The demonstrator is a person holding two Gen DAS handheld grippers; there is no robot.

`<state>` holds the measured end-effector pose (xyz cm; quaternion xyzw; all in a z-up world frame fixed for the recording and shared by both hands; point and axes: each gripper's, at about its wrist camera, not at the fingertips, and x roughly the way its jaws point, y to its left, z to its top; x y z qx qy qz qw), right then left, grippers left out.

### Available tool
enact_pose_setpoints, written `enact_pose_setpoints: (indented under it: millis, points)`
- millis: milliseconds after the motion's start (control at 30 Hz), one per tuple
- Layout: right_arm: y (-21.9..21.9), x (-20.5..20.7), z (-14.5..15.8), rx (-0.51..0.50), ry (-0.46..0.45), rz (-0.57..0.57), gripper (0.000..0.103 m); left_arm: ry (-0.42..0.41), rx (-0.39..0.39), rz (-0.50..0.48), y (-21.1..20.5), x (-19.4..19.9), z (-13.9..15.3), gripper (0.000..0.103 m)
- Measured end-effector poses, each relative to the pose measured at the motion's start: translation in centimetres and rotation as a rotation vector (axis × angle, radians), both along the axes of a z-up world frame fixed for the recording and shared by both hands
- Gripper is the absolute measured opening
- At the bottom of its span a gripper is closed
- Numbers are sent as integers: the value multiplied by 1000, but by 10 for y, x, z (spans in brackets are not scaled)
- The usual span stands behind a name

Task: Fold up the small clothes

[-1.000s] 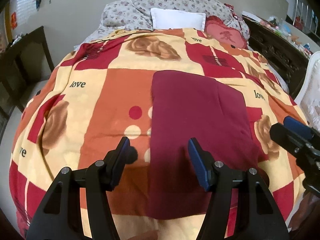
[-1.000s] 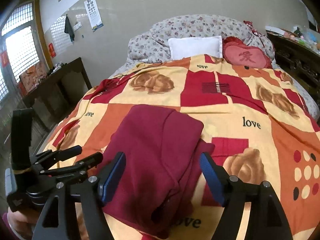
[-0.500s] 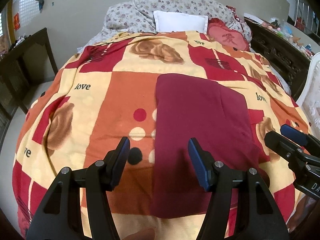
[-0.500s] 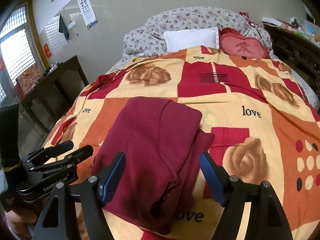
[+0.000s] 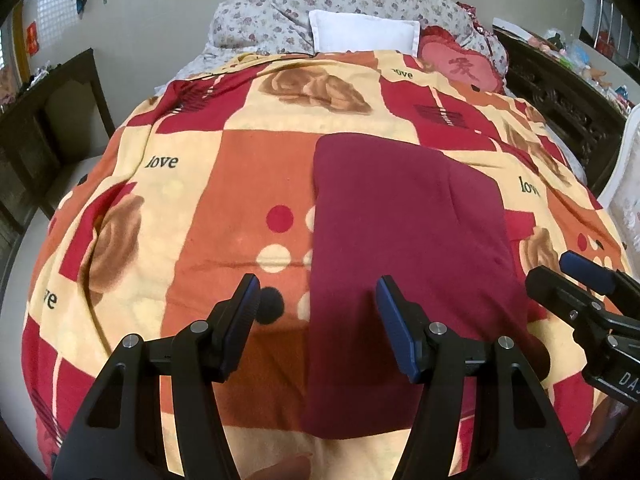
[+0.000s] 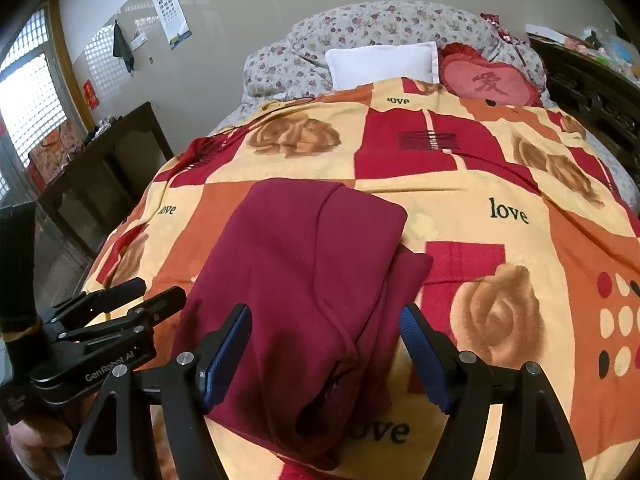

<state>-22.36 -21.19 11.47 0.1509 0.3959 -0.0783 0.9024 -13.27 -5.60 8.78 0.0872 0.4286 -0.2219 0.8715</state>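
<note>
A dark red garment (image 5: 404,248) (image 6: 296,280) lies folded into a long rectangle on the patterned blanket (image 5: 224,184) (image 6: 500,184). My left gripper (image 5: 316,292) hovers open above its near left edge, with nothing between the pads. In the right wrist view that same gripper (image 6: 120,292) shows at the left, a hand under it. My right gripper (image 6: 326,320) stands open over the garment's near right part, where folded layers stick out at the side. From the left wrist view the right gripper (image 5: 568,276) juts in at the right edge.
Floral bedding, a white pillow (image 5: 364,34) and a red heart cushion (image 6: 488,84) lie at the head of the bed. Dark wooden furniture (image 6: 100,176) stands left of the bed, a carved dark cabinet (image 5: 560,96) to its right.
Both views have drawn back slightly and tilted, so the garment sits a little farther out. Neither gripper has changed its opening, and the garment has not moved.
</note>
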Motion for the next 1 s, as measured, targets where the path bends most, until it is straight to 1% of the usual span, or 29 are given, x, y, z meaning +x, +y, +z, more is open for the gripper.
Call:
enact_pose_setpoints:
  millis: [433,1000]
  points:
    - [-1,1,-8,32,9,2,74,-1,14,0,-2,1,-3,60]
    - [0,3,-10,39,16,9,74,10,24,7,-2,2,-8,60]
